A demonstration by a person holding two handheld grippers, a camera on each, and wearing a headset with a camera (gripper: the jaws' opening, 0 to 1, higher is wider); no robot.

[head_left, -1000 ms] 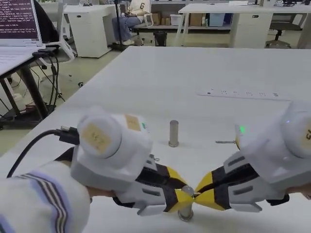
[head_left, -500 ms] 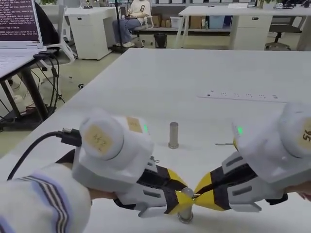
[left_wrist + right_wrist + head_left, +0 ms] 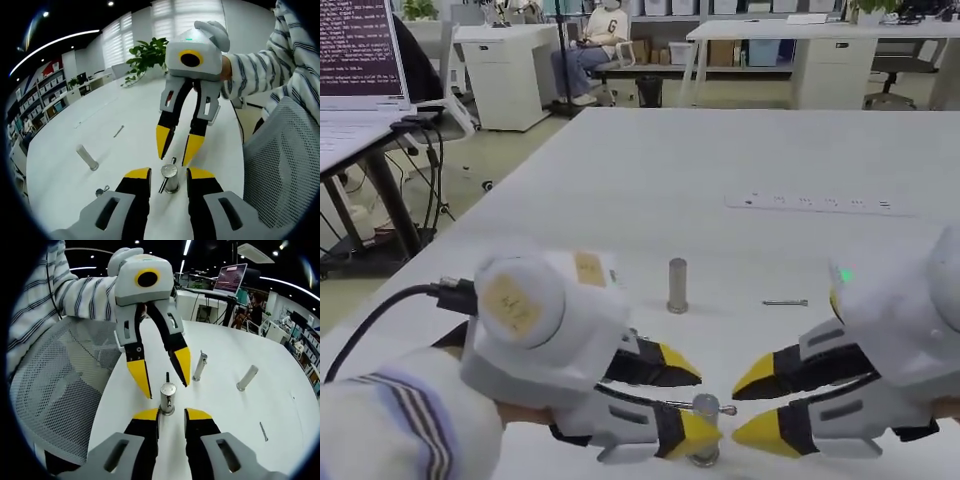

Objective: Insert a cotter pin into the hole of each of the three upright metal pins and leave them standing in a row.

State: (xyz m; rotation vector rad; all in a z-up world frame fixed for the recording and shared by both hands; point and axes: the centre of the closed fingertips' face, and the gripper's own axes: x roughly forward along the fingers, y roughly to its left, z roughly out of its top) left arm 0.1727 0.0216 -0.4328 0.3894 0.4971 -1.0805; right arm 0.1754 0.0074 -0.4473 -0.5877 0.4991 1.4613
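Both claws meet from opposite sides at the nearest metal pin [image 3: 702, 405]. It stands upright near the front edge of the bench [image 3: 720, 160], with a cotter pin [image 3: 724, 408] threaded crosswise through its head. The left claw [image 3: 705, 402] is spread, its yellow-tipped jaws on either side of the pin without clamping it; the left gripper view shows a gap on both sides. The right claw [image 3: 738, 410] is spread too, pinching nothing, its tips just beside the pin. Farther back a plain metal pin [image 3: 677, 285] stands upright, and a loose cotter pin [image 3: 785, 302] lies flat to its right. In the right gripper view a third pin [image 3: 200, 365] stands between the two, with something small at its top. A white power strip [image 3: 815, 200] lies farther across the bench.
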